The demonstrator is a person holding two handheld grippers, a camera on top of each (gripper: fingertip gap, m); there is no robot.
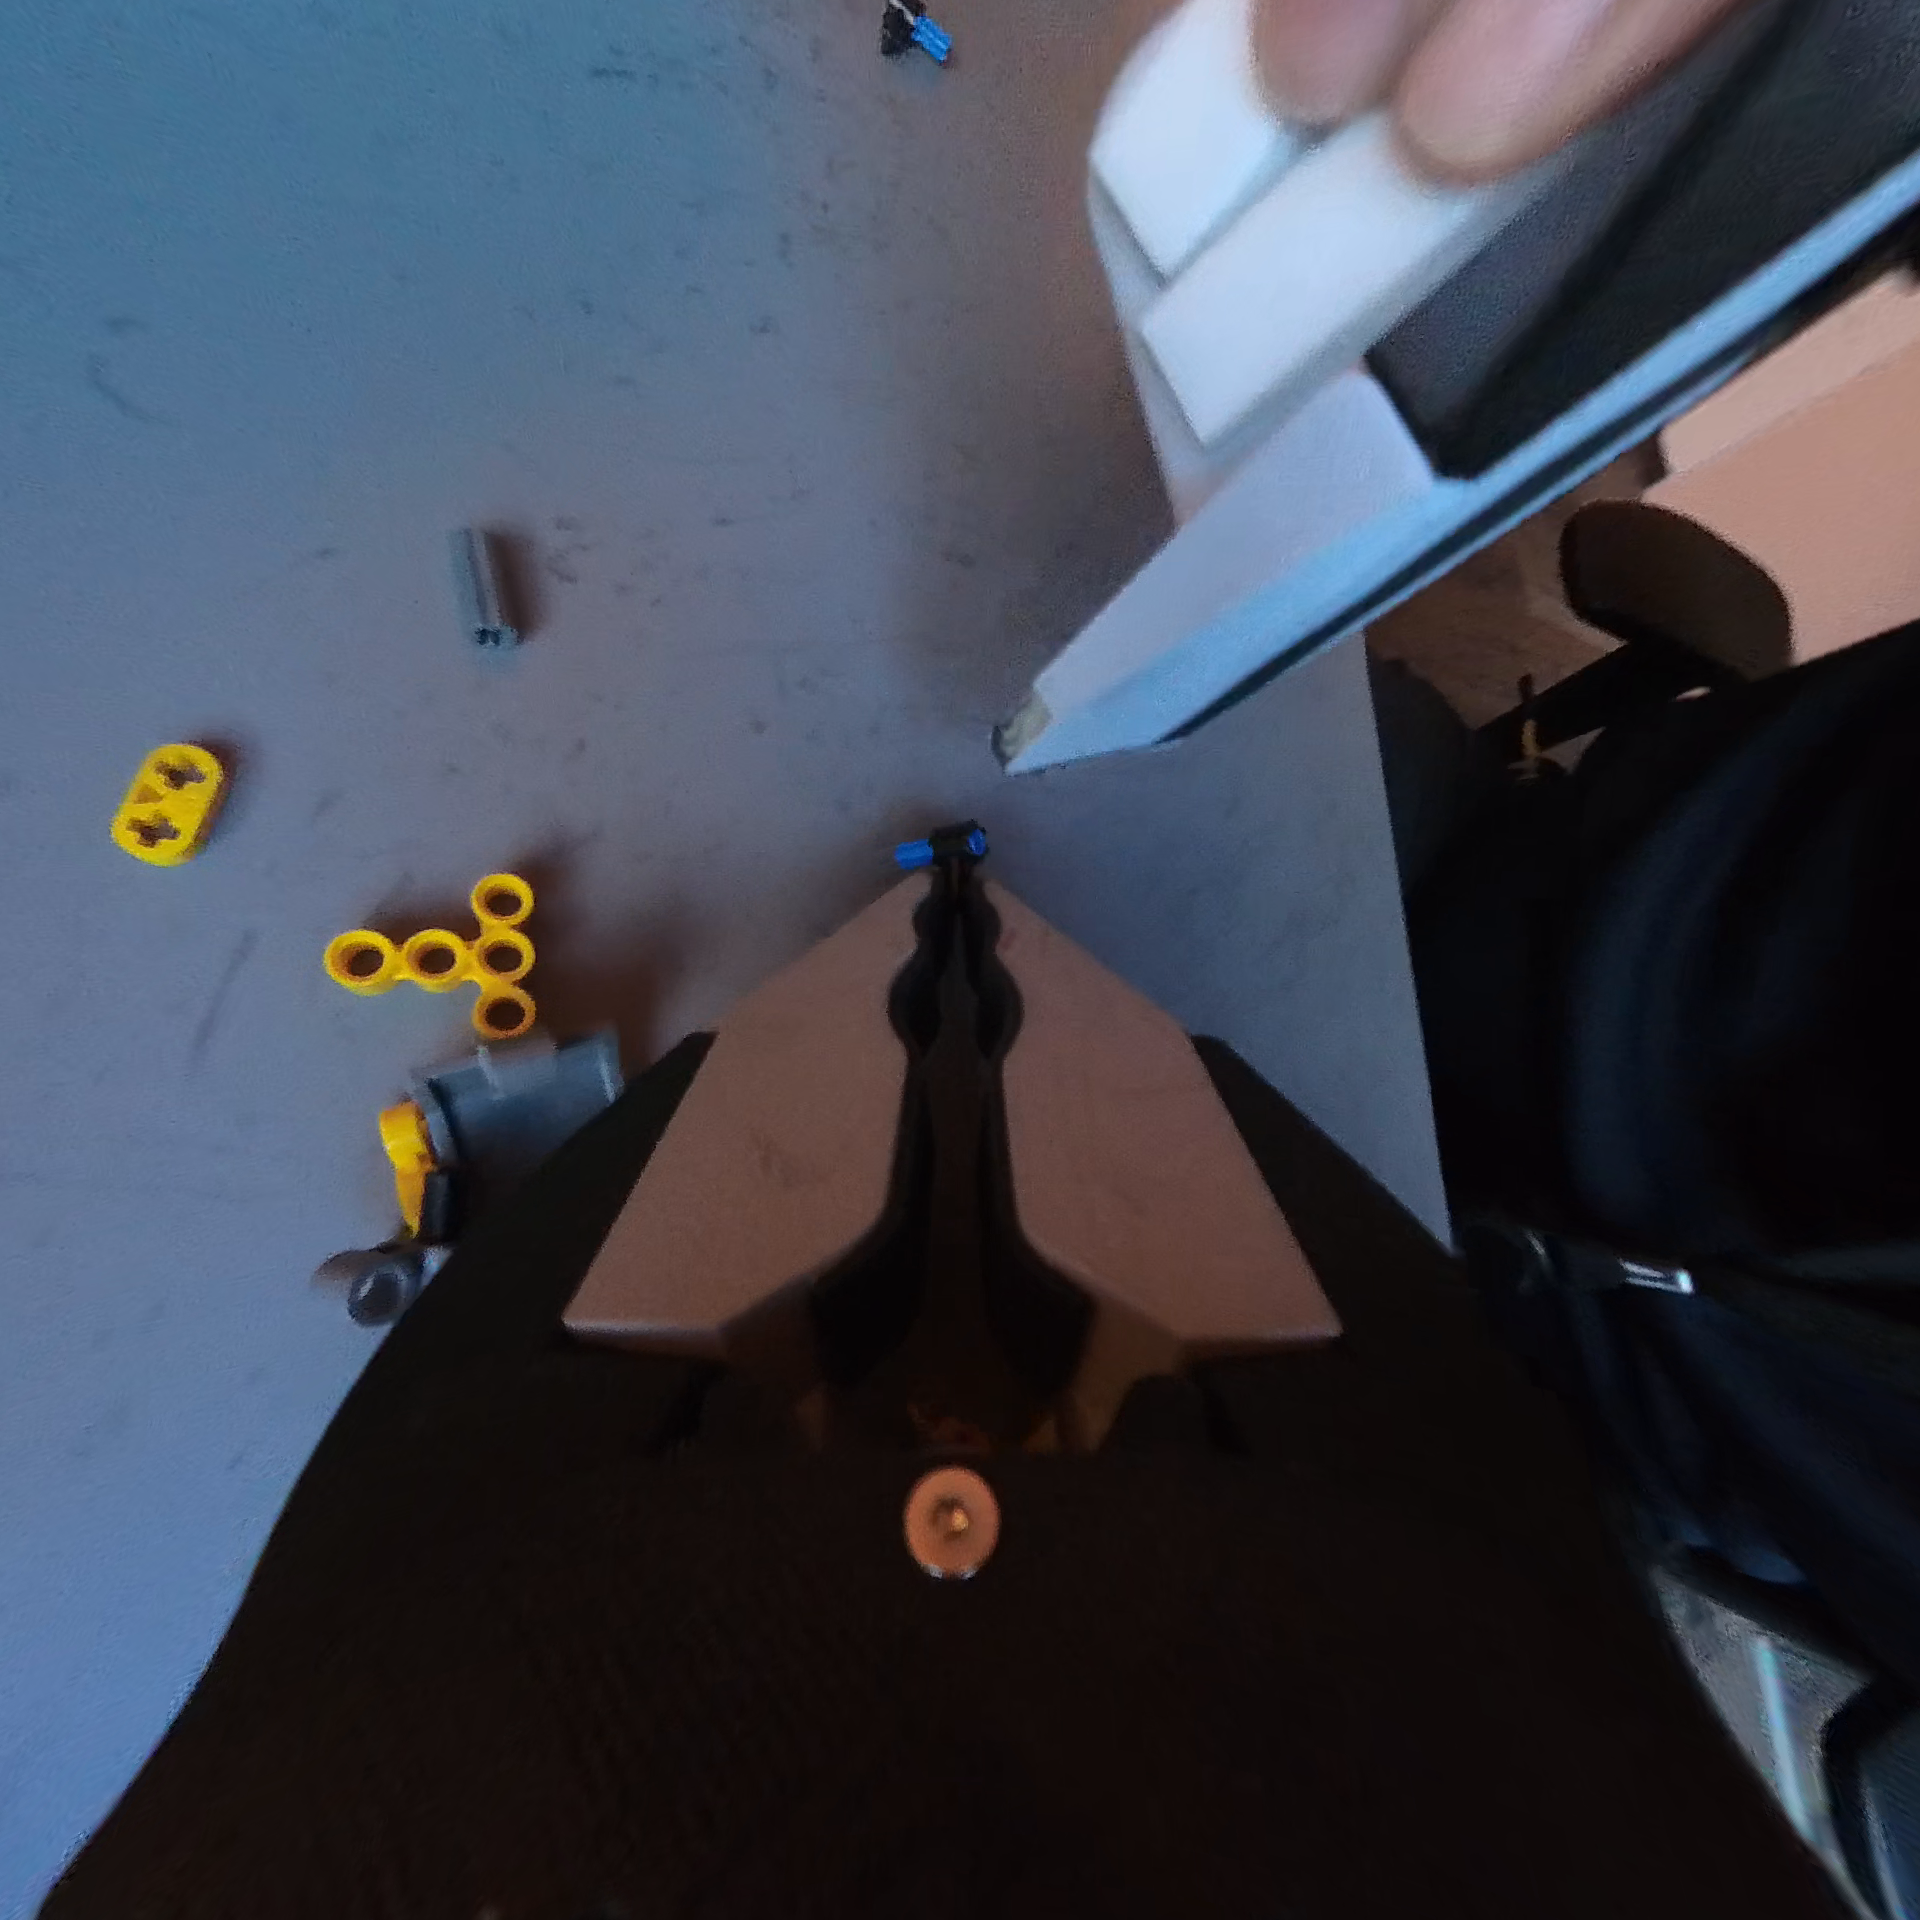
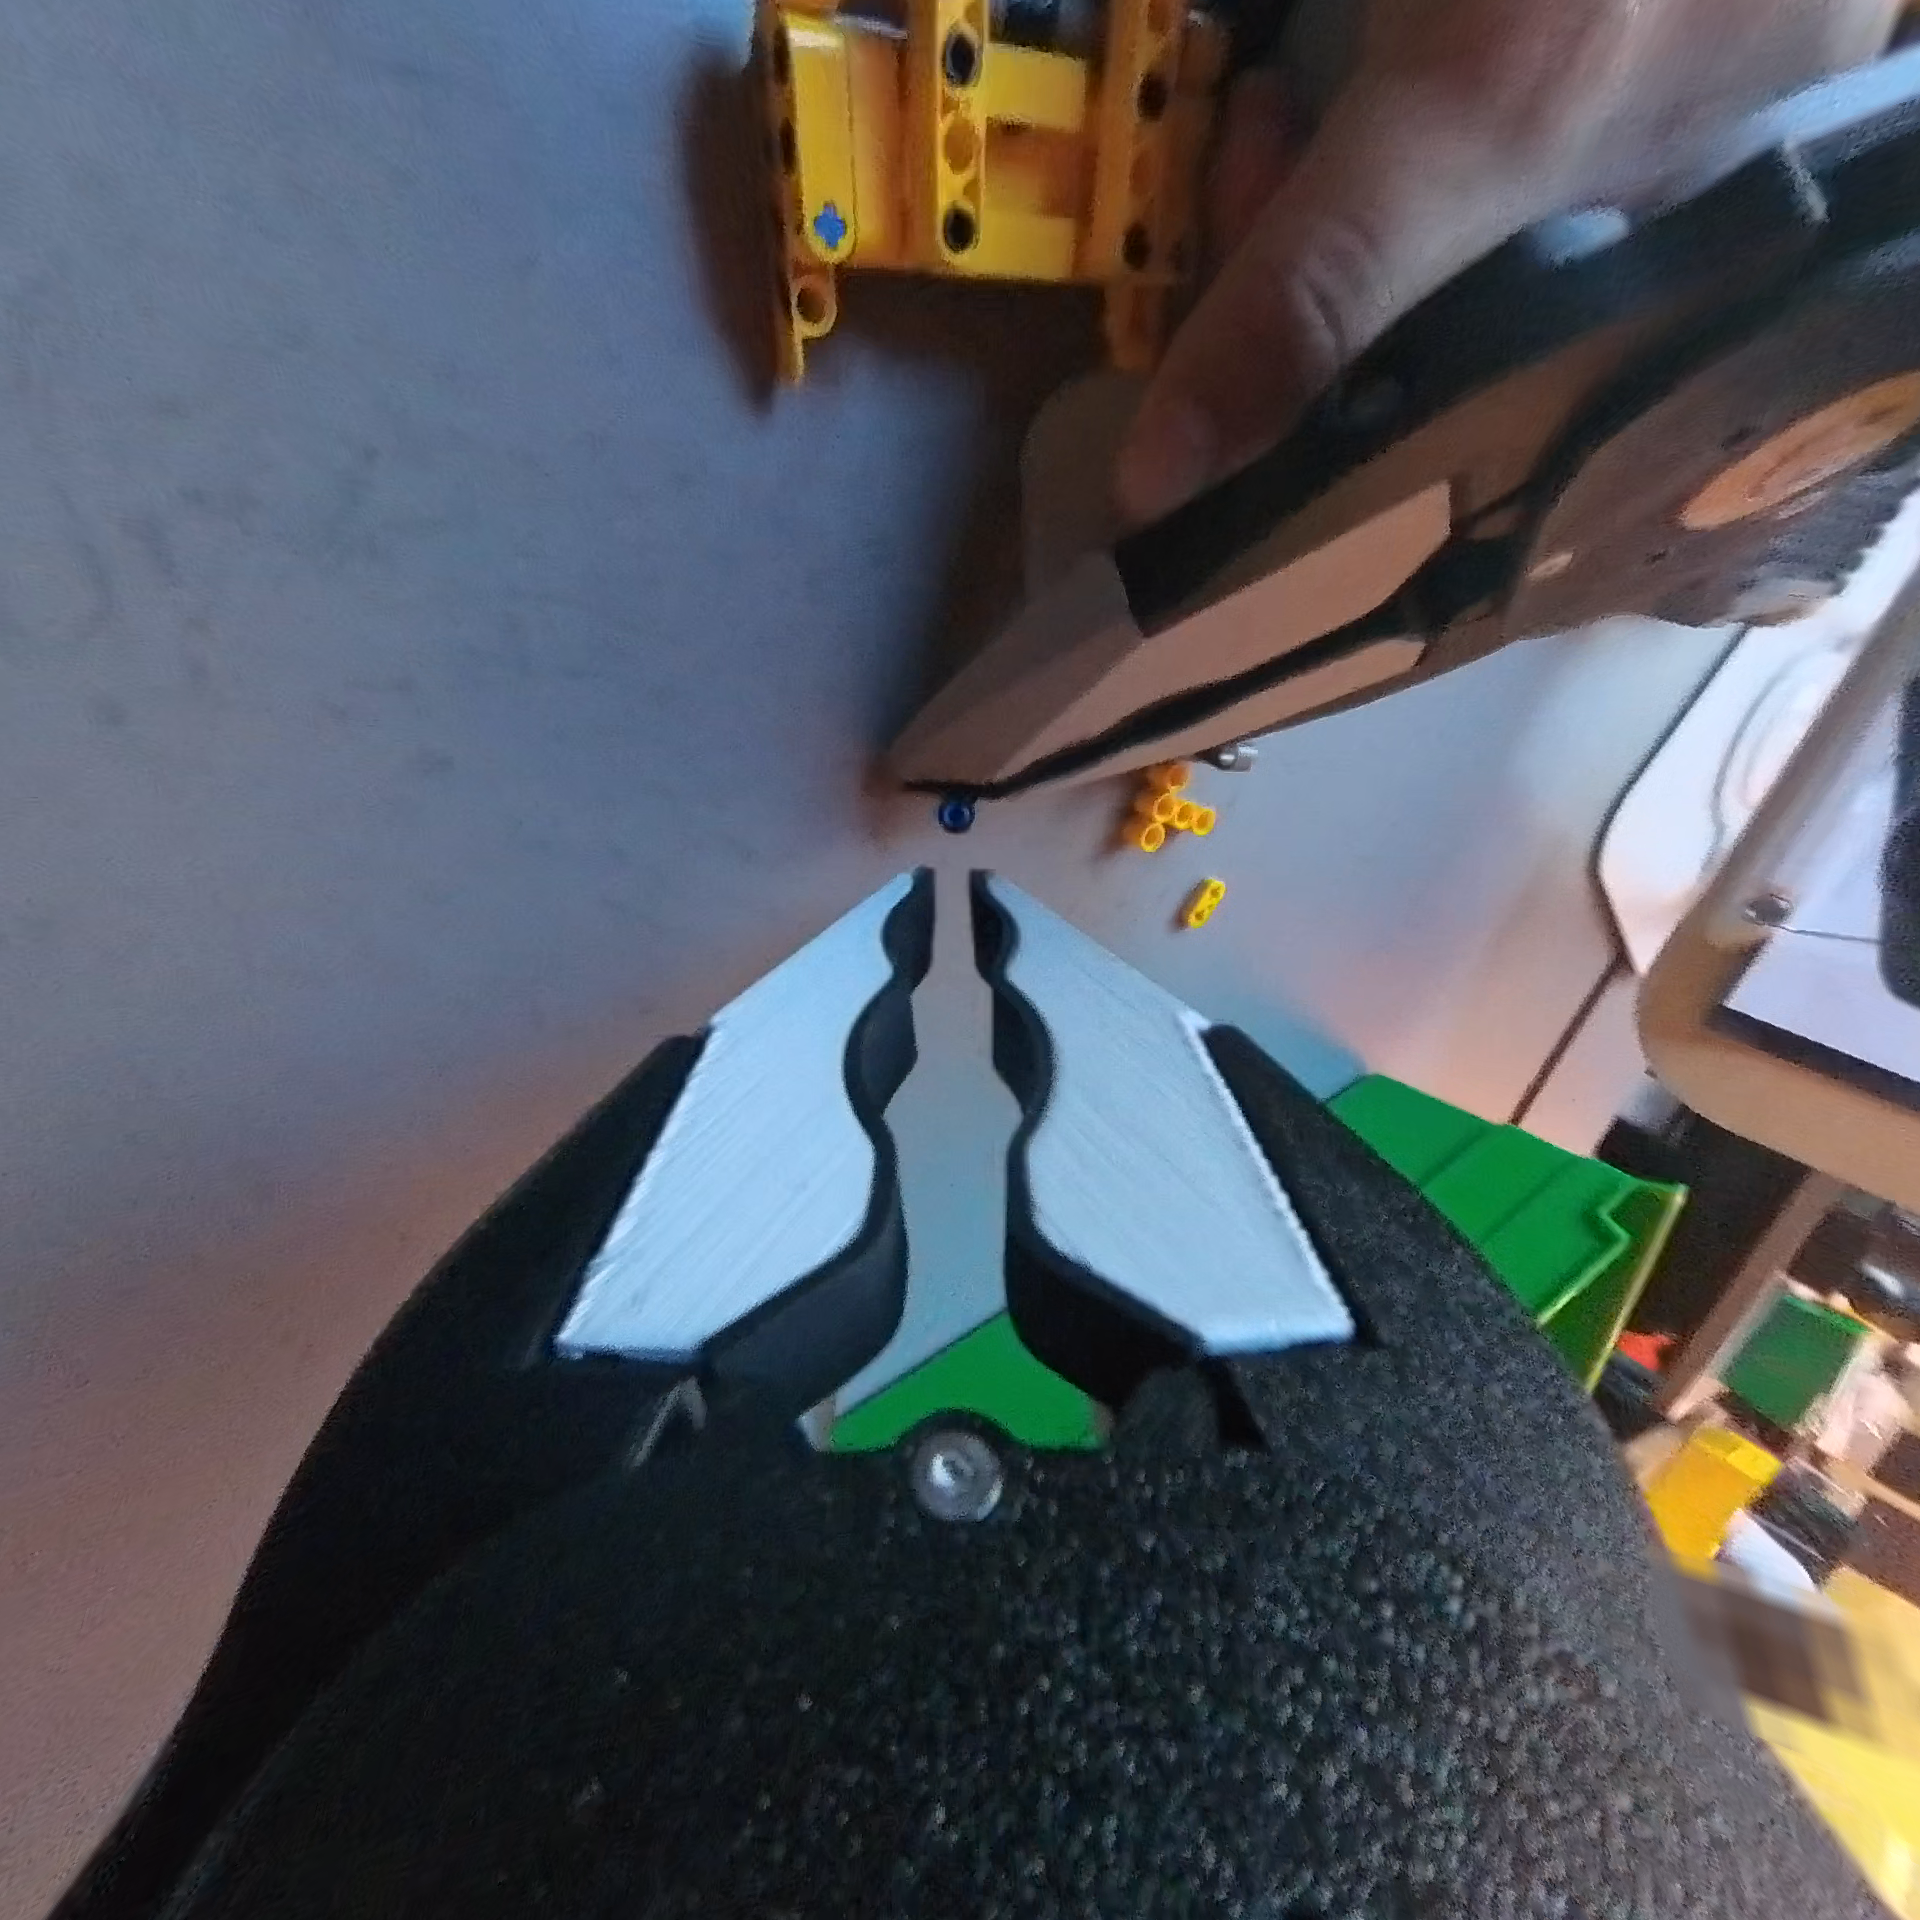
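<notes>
A scuffed grey tabletop (image 1: 727, 364) lies in warm light, with cluttered shelving (image 2: 1766, 1299) beyond its edge.

The desk (image 1: 727, 364) is viewed closely and steeply from above along each gripper's fingers, the blue pin (image 1: 940, 844) and yellow T-shaped piece (image 1: 447, 956) being shared by both views.

Green bin (image 2: 1496, 1195) beside grey table (image 2: 416, 623)

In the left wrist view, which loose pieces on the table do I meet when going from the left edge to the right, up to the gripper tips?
Small yellow two-hole piece → yellow T-shaped piece → grey axle → blue and black pin pinched in the left gripper.
</notes>
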